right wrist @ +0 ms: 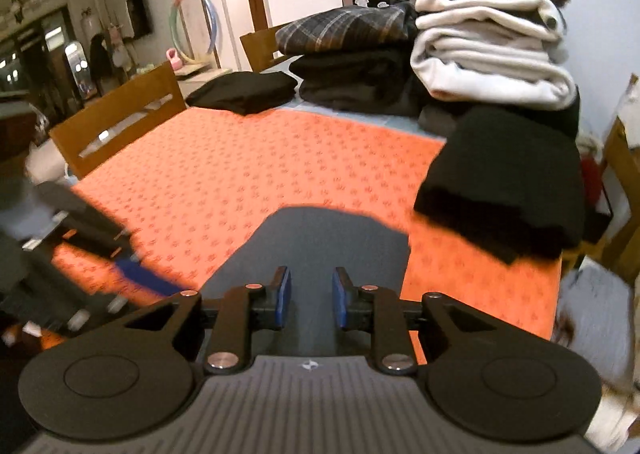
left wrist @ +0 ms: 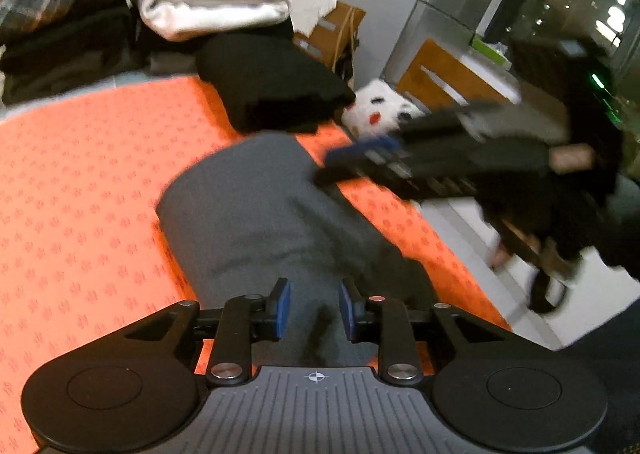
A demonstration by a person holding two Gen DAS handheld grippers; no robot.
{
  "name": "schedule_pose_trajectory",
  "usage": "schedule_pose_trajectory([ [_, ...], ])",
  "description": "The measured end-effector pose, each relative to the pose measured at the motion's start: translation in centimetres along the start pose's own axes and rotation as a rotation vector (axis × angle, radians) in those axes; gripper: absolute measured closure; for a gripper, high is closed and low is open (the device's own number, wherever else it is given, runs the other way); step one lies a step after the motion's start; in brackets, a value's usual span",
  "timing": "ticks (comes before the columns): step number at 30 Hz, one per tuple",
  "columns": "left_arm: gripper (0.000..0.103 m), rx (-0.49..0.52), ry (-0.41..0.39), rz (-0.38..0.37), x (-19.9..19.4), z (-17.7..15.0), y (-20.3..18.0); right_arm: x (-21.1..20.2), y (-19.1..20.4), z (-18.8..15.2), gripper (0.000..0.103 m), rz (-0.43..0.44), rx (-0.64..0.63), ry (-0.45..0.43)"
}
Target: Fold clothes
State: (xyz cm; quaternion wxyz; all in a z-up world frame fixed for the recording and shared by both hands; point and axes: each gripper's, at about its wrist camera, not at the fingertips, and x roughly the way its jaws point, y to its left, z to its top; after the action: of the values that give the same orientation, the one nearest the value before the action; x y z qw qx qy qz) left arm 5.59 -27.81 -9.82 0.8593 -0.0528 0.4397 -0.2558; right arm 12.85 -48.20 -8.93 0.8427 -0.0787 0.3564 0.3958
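A folded dark grey garment (left wrist: 256, 213) lies on the orange patterned cloth (left wrist: 80, 193) of the table. My left gripper (left wrist: 314, 308) hovers over its near end, jaws apart, holding nothing. My right gripper (right wrist: 311, 294) is over the same grey garment (right wrist: 320, 242), jaws apart and empty. The right gripper also shows blurred in the left wrist view (left wrist: 360, 157), at the garment's right side. The left gripper shows blurred in the right wrist view (right wrist: 140, 274), at the left.
A folded black garment (left wrist: 272, 85) lies on the table's far right corner. Stacks of folded clothes, white (right wrist: 488, 49), plaid (right wrist: 344, 29) and dark, stand at the back. Another black folded piece (right wrist: 244, 91) lies back left. Wooden chairs (right wrist: 116, 121) stand by the table.
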Motion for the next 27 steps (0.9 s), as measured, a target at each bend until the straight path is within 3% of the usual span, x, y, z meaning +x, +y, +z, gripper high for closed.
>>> schedule_pose_trajectory([
  [6, 0.075, -0.002, 0.057, 0.022, 1.9, -1.3, 0.2, 5.3, -0.4, 0.9, 0.077, -0.023, -0.013, 0.096],
  [12, 0.071, -0.036, 0.002, 0.015, 1.1, -2.0, 0.6, 6.0, -1.5, 0.9, 0.076, 0.005, 0.071, 0.098],
  [15, 0.045, -0.071, -0.09, 0.043, -0.9, -2.3, 1.1, 3.4, -2.7, 0.7, 0.058, 0.002, 0.152, 0.032],
  [16, 0.043, -0.102, -0.115, 0.048, -1.4, -2.4, 1.7, 2.4, -3.4, 0.1, 0.055, 0.004, 0.202, 0.01],
  [18, 0.042, -0.185, -0.139, 0.047, -1.9, -2.4, 3.2, 0.6, -4.9, -1.3, 0.045, 0.013, 0.31, -0.021],
  [24, 0.041, -0.367, -0.078, 0.006, 0.0, -2.2, 6.3, -1.0, -7.8, -7.1, 0.038, 0.055, 0.574, -0.015],
  [26, 0.043, -0.393, -0.063, -0.012, 0.7, -2.2, 6.7, -0.7, -7.9, -8.4, 0.035, 0.092, 0.633, -0.018],
  [27, 0.051, -0.404, -0.056, -0.016, 0.9, -2.2, 7.0, -0.3, -7.9, -8.9, 0.034, 0.113, 0.656, -0.018],
])
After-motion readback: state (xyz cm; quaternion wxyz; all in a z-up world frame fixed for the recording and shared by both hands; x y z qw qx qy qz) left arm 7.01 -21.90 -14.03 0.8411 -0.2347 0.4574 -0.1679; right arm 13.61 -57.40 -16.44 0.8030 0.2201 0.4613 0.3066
